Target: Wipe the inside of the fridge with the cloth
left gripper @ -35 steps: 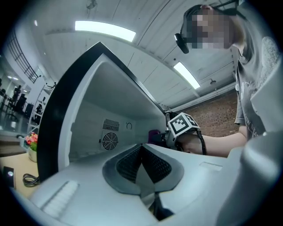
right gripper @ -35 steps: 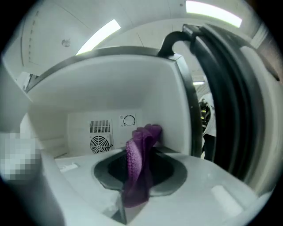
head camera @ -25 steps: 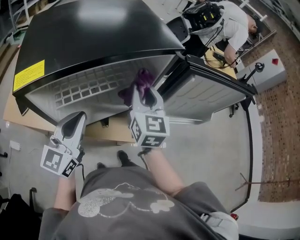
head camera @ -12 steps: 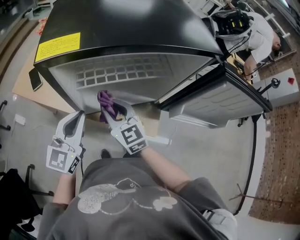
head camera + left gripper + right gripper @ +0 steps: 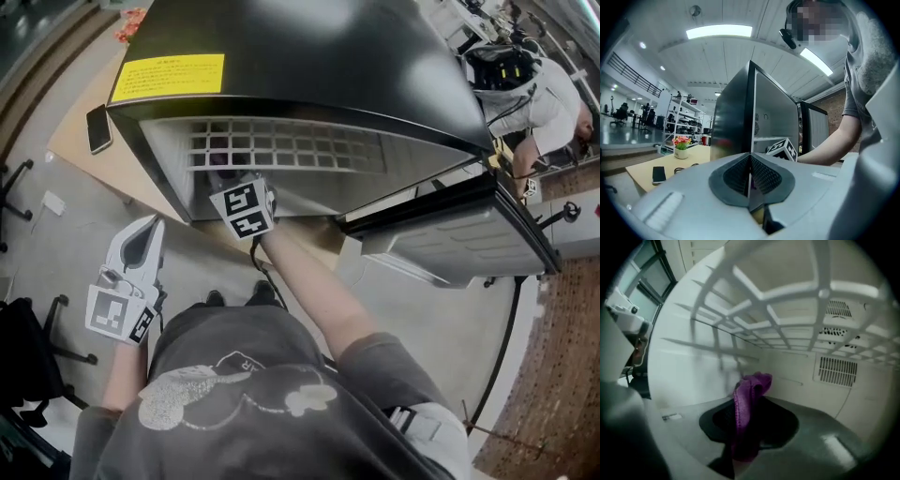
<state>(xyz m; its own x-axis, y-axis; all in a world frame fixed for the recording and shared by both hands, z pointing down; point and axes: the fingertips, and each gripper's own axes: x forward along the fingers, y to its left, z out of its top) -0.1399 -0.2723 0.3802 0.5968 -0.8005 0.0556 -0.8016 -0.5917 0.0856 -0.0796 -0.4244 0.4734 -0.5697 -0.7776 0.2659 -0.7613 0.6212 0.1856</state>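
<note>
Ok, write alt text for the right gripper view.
The right tongs are shut on a crumpled purple cloth, held up inside a white fridge. A white plastic grid shelf runs overhead, and a slotted vent sits in the back wall.

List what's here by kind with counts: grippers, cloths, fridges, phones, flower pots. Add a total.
Grippers: 2, the left gripper and the right gripper
Cloths: 1, the purple cloth
Fridges: 1, the fridge
Phones: 1, the phone
Flower pots: 1, the flower pot
Total: 6
</note>
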